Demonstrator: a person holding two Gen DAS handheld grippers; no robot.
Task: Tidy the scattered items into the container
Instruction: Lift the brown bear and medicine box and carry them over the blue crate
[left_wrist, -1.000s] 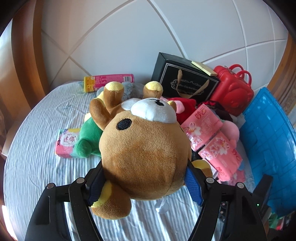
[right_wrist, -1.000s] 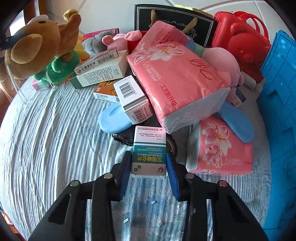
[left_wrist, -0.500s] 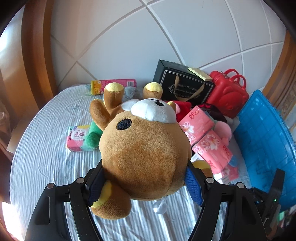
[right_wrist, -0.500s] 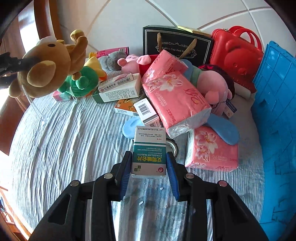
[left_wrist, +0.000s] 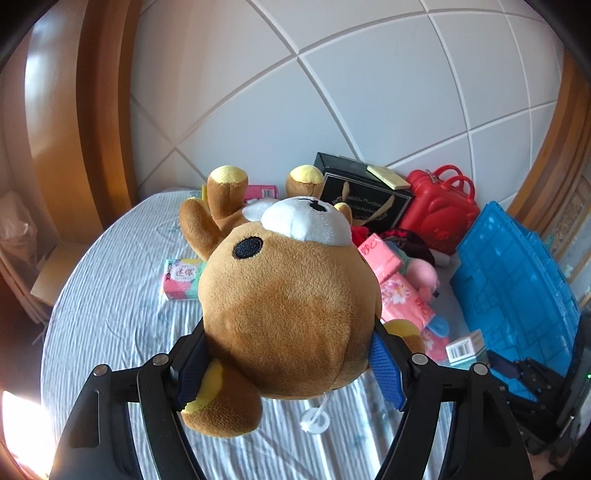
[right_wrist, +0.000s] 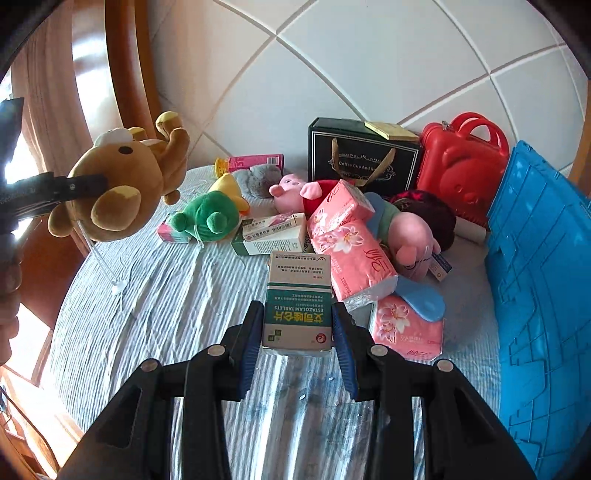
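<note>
The left gripper (left_wrist: 288, 365) is clamped on a brown teddy bear (left_wrist: 288, 306), its blue pads pressing the sides of the bear's head, and the toy hangs clear above the bed (left_wrist: 122, 295) with its legs pointing toward the padded headboard. The right gripper (right_wrist: 298, 332) is closed on a green-and-white tablet box (right_wrist: 298, 299), held upright between its pads and lifted off the striped bedcover.

The blue plastic crate (right_wrist: 543, 280) stands at the right edge of the bed. Just left of the crate lies the pile: pink tissue packs (right_wrist: 351, 243), a pink pig plush (right_wrist: 406, 236), a light blue slipper (right_wrist: 424, 302) and a red bear-shaped case (right_wrist: 461, 170) against the headboard. Left of the red case stands a black gift bag (right_wrist: 364, 155). Farther from the crate sit a green plush toy (right_wrist: 207, 218), a white-and-green medicine box (right_wrist: 273, 236), a grey plush (right_wrist: 258, 177) and a pink tube (right_wrist: 251, 162). A small Kotex packet (left_wrist: 181, 277) lies beyond the bear, well apart from the crate.
</note>
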